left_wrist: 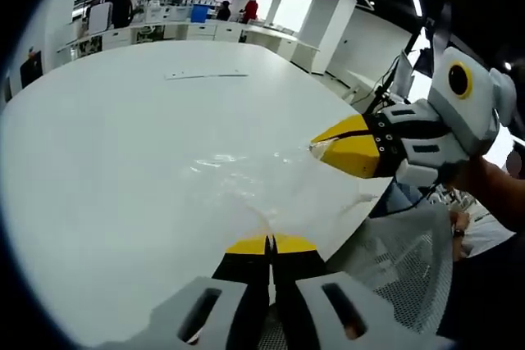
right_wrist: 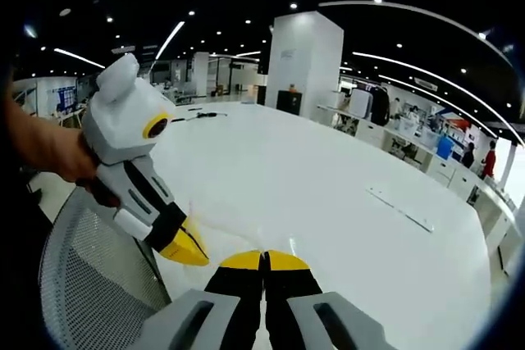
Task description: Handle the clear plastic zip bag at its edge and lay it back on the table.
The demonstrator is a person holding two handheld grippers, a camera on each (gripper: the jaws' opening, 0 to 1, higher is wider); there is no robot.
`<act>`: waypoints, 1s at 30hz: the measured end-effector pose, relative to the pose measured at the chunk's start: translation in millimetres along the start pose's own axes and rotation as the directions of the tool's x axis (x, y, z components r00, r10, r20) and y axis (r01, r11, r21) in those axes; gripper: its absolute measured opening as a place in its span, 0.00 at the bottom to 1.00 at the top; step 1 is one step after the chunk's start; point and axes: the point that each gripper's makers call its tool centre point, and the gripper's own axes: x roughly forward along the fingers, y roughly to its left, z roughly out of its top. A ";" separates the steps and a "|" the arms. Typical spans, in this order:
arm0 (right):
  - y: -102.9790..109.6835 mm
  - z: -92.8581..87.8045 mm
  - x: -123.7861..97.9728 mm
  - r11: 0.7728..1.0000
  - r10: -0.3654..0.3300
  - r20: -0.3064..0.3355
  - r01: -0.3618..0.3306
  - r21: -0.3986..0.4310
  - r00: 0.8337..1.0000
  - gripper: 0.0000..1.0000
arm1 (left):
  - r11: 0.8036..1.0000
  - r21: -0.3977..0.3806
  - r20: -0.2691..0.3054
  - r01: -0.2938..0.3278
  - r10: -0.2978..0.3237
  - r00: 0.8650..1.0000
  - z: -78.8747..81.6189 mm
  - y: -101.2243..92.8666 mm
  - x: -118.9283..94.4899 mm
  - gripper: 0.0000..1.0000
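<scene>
Left gripper view: the left hand-held gripper (left_wrist: 270,243) rises from the bottom with its yellow-tipped jaws pressed together on the near edge of the clear zip bag (left_wrist: 246,171). The bag lies spread over the white table (left_wrist: 107,137) close to the table's near edge, its film wrinkled and shiny. The right hand-held gripper (left_wrist: 321,146) comes in from the right, its yellow jaws closed on the bag's other edge. A flat strip (left_wrist: 205,75) lies well apart toward the far side of the table. A mesh chair back (left_wrist: 402,260) stands below the table's edge.

Right gripper view: the right hand-held gripper (right_wrist: 264,261) has its jaws shut, though the bag between them is too clear to make out here. The left hand-held gripper (right_wrist: 197,250) reaches in from the left, held by a hand (right_wrist: 61,157), its tips just beside the right ones at the table's near edge. The flat strip (right_wrist: 400,207) lies toward the far right of the table (right_wrist: 287,178). The mesh chair back (right_wrist: 90,276) is at lower left.
</scene>
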 end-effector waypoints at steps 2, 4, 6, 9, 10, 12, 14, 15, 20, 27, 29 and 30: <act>-0.6 -0.1 -0.6 1.000 -0.003 0.002 0.003 0.002 1.000 0.00 | 1.000 0.005 -0.002 -0.002 0.002 1.000 -0.3 -0.4 -0.2 0.00; -1.8 0.4 -1.5 1.000 -0.007 0.004 0.007 0.004 1.000 0.00 | 1.000 0.009 -0.005 -0.003 0.003 1.000 -1.0 -1.8 -1.0 0.00; -3.5 1.4 -3.0 1.000 -0.013 0.009 0.013 0.006 1.000 0.00 | 1.000 0.013 -0.008 0.000 0.000 1.000 -1.7 -2.6 -1.1 0.00; -6.3 2.3 -3.7 1.000 -0.018 0.014 0.018 0.009 1.000 0.00 | 1.000 0.018 -0.012 0.003 -0.003 1.000 -2.2 -3.2 -1.2 0.00; -6.8 2.9 -4.5 1.000 -0.021 0.017 0.021 0.008 1.000 0.00 | 1.000 0.022 -0.014 0.004 -0.004 1.000 -2.3 -3.4 -1.3 0.00; -7.6 3.5 -5.7 1.000 -0.026 0.019 0.025 0.010 0.999 0.00 | 1.000 0.027 -0.015 0.004 -0.004 1.000 -2.2 -3.2 -1.5 0.00; -9.6 4.4 -6.3 0.999 -0.032 0.024 0.031 0.014 0.999 0.00 | 1.000 0.024 -0.015 0.007 -0.007 1.000 -1.9 -3.4 -1.9 0.00; -10.1 4.7 -7.4 0.999 -0.035 0.025 0.034 0.016 0.999 0.00 | 1.000 0.026 -0.015 0.008 -0.007 1.000 -1.7 -3.6 -2.5 0.00; -12.3 5.4 -8.7 0.999 -0.037 0.026 0.037 0.015 0.999 0.00 | 0.999 0.036 -0.014 0.009 -0.009 1.000 -0.6 -2.2 -3.5 0.00; -13.1 8.2 -9.7 0.999 -0.043 0.027 0.042 0.012 0.999 0.00 | 0.999 0.043 -0.002 0.005 -0.005 1.000 5.0 4.6 -3.6 0.00; -12.2 9.3 -10.3 0.999 -0.042 0.028 0.042 0.010 0.999 0.00 | 0.999 0.047 -0.004 0.005 -0.005 1.000 5.5 6.7 -2.8 0.00; -12.2 9.6 -10.2 0.999 -0.043 0.028 0.043 0.010 0.999 0.00 | 0.999 0.045 0.000 0.004 -0.004 1.000 6.2 8.1 -2.3 0.00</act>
